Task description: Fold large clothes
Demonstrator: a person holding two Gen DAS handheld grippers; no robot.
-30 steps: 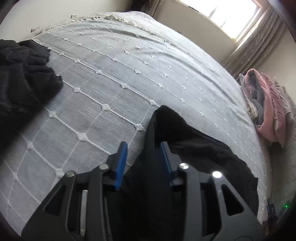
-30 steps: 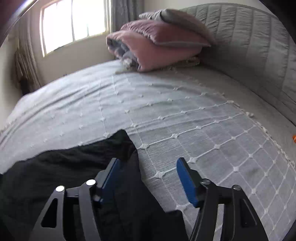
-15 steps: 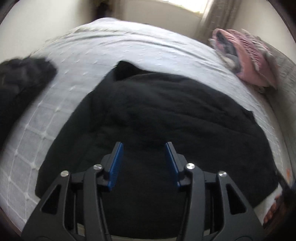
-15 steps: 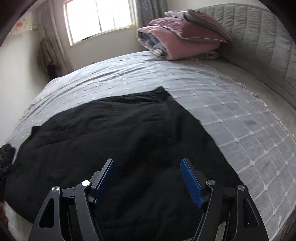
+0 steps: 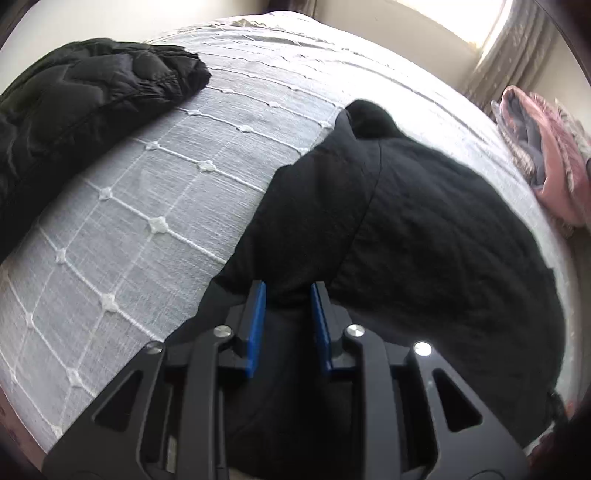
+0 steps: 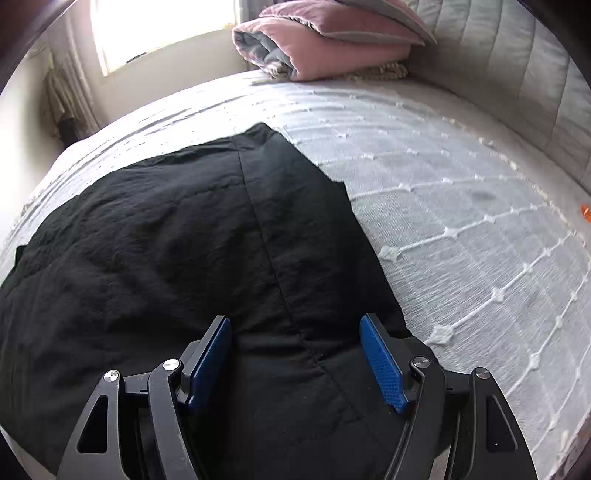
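Note:
A large black garment (image 5: 424,229) lies spread flat on the grey bedspread (image 5: 155,206); it also fills the right wrist view (image 6: 155,236). My left gripper (image 5: 287,295) hovers over the garment's near left edge, its blue pads (image 5: 256,325) a narrow gap apart with only flat cloth beneath. My right gripper (image 6: 295,328) is wide open over the garment's near right part, pads (image 6: 382,365) clear of the cloth.
A second black quilted garment (image 5: 74,107) is bunched at the bed's far left. A folded pink blanket (image 6: 325,40) and a pillow lie by the padded headboard (image 6: 517,66). A window (image 6: 159,26) is behind. The bedspread (image 6: 461,221) is bare to the right.
A second ago both grippers held the garment low near its edge; they released it and pulled back. The garment now lies spread flat. The left view swung left, showing the quilted garment.

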